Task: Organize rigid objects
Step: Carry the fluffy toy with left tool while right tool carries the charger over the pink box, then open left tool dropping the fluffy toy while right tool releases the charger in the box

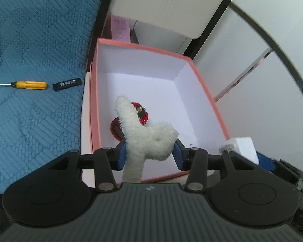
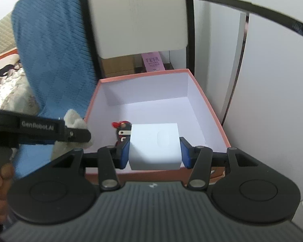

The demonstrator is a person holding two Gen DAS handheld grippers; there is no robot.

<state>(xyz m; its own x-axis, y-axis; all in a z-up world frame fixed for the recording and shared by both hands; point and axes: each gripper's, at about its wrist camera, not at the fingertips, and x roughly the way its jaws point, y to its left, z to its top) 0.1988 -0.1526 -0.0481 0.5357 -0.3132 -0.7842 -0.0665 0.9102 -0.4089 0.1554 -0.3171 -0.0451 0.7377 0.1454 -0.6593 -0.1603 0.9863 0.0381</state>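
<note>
Over the pink box [image 1: 204, 92], each hand-held gripper grips something: plush [image 1: 149, 141], white block [image 2: 154, 146].

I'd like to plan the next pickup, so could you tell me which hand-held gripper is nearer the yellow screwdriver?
Left. The left hand-held gripper holds a white plush toy over the pink box, beside the screwdriver; the right hand-held gripper is further off, holding a white block.

White charger block [image 2: 155, 146] above pink box [image 2: 212, 109]
</note>
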